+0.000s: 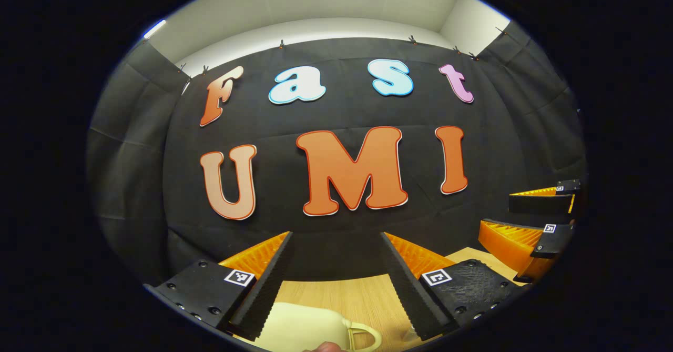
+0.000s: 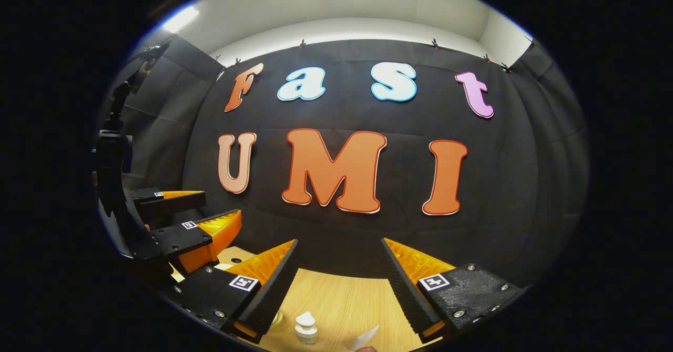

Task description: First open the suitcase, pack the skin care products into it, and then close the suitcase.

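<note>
A pale cream suitcase (image 1: 302,328) with a loop handle (image 1: 364,336) lies on the wooden table at the bottom of the left gripper view, just below my left gripper (image 1: 336,241), which is open and holds nothing. My right gripper (image 2: 339,249) is also open and empty. Beneath it on the table stand a small white pump bottle (image 2: 306,327) and the tip of a white tube (image 2: 364,338). The right gripper (image 1: 531,220) appears at the right edge of the left gripper view; the left gripper (image 2: 179,220) appears at the left of the right gripper view.
The light wooden table (image 2: 342,299) runs back to the black cloth wall. A small round object (image 2: 277,318) sits by my right gripper's left finger. A fingertip (image 1: 328,347) peeks in at the bottom edge of the left gripper view.
</note>
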